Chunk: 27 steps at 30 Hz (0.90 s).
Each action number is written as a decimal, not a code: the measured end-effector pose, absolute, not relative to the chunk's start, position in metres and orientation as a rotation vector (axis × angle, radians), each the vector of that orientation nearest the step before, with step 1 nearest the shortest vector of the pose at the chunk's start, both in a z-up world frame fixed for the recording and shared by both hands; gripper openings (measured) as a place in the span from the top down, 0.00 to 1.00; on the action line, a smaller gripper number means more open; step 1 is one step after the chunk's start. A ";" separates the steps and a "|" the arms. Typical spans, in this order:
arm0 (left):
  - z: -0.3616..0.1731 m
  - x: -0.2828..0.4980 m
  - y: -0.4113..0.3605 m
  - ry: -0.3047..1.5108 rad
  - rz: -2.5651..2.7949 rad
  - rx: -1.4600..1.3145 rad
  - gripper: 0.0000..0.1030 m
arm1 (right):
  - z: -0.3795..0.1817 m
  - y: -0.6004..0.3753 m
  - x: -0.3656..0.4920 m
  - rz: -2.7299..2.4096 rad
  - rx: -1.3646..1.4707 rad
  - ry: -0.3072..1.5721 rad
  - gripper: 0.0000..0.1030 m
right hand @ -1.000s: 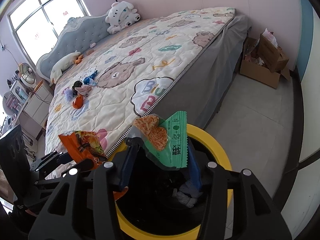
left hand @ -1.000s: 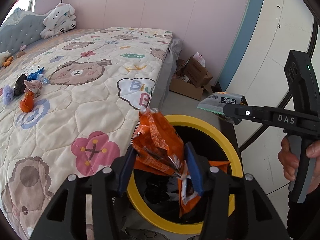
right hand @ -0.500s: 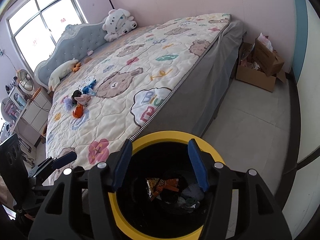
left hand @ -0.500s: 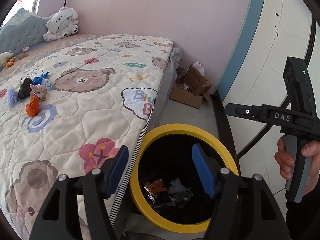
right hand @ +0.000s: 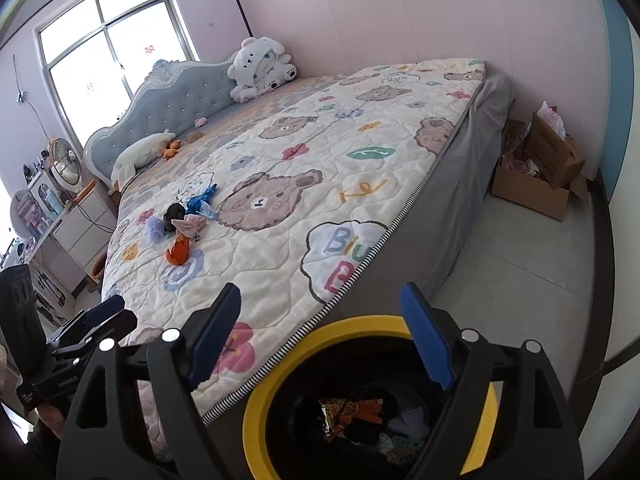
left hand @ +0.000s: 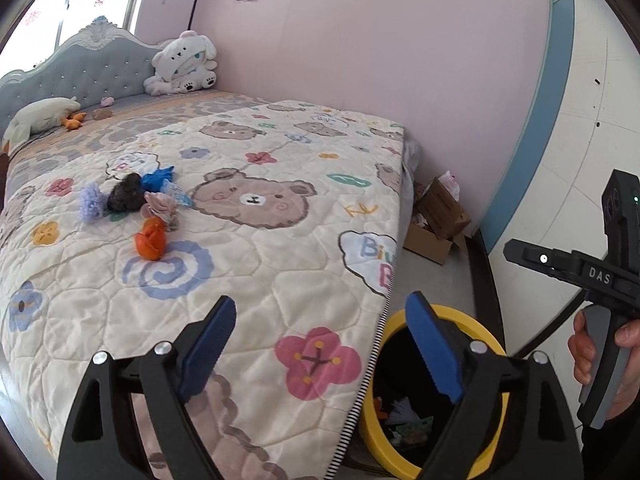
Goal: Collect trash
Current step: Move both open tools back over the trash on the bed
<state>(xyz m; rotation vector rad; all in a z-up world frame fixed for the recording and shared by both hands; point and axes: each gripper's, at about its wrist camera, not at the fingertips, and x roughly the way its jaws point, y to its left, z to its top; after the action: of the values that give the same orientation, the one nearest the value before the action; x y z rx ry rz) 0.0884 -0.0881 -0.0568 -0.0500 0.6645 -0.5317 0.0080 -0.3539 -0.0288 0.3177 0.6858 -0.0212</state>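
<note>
Both tools are empty, with jaws wide apart after just being opened: the left tool [left hand: 320, 344] and the right tool [right hand: 320, 332]. The remaining trash pile [left hand: 132, 208] is found on the bed [left hand: 280, 264], ahead and to the left of both tools, well apart from the yellow-rimmed bin [right hand: 360, 326] below them. The left tool is judged nearer to it.

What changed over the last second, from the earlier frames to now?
Both wrappers were let go: the orange one from the left gripper and the green one from the right gripper now lie in the yellow-rimmed bin. Both jaws have just been opening, empty, lifting toward the bed. The small pile of scraps there stayed put.
</note>
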 end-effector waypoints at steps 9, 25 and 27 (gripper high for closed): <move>-0.047 0.127 -0.018 0.626 -0.361 -0.106 0.10 | -0.032 -0.298 0.067 0.089 0.276 0.689 0.15; -0.049 0.217 0.085 0.613 -0.101 -0.143 0.08 | -0.068 -0.203 0.168 0.232 0.254 0.741 0.11; -0.052 0.231 0.092 0.619 -0.080 -0.139 0.08 | -0.075 -0.190 0.180 0.242 0.242 0.750 0.11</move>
<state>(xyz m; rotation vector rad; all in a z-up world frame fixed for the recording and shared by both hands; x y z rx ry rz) 0.2307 0.0925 -0.0521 -0.1388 0.6186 -0.0805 0.1804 -0.1903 -0.0747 0.2422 0.7505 0.2420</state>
